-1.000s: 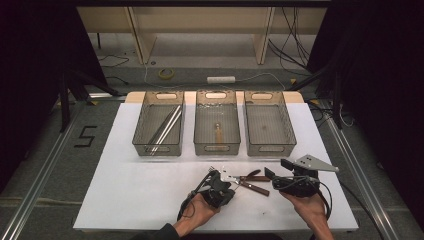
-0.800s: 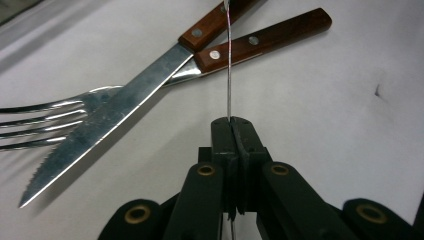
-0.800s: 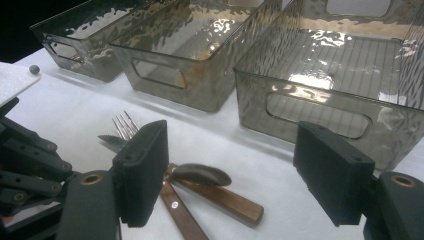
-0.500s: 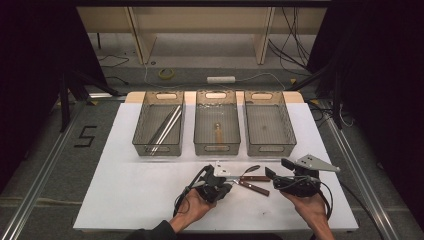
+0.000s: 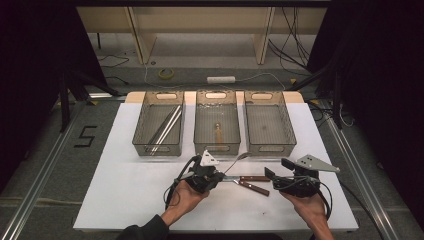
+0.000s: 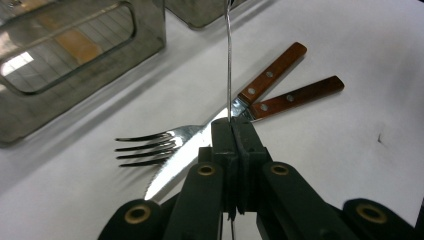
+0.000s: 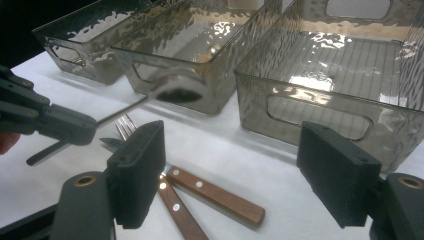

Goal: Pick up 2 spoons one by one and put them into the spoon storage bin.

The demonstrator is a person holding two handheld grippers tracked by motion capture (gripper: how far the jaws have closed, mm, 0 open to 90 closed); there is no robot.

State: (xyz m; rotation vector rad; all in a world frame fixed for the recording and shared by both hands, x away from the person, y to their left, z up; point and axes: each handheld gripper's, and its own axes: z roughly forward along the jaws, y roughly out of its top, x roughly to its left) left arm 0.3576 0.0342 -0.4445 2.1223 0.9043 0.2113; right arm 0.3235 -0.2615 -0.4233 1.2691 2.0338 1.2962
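left gripper point(image 5: 212, 170) has its jaws clenched on the thin handle of a shiny metal spoon point(image 5: 239, 159); in the left gripper view the spoon handle point(image 6: 229, 60) rises edge-on from between the closed black pads, and in the high view the bowl points up-right toward the middle bin, lifted clear of the table. right gripper point(image 5: 278, 176) has its jaws released and wide apart, nothing between them, hovering just right of the remaining cutlery; its jaws have just been opening a bit further. on the white table top point(image 5: 120, 185), between the two grippers, lie two wooden-handled steak knives with rivets point(image 5: 255, 183) and a silver metal fork point(image 6: 150, 142); the fork's tines lie over a serrated knife blade, the knife handles fanning apart toward the right gripper. three clear smoky plastic bins sit in a row at the far side: left bin point(image 5: 159, 124) holds long silver rods or chopsticks, can't tell which, middle bin point(image 5: 216, 123) holds one small wooden-handled item, right bin point(image 5: 268, 124) shows a bare ribbed floor. in the right gripper view the left gripper point(image 7: 65, 125) sits at left with the spoon bowl point(image 7: 172, 87) blurred in front of the middle bin's wall.
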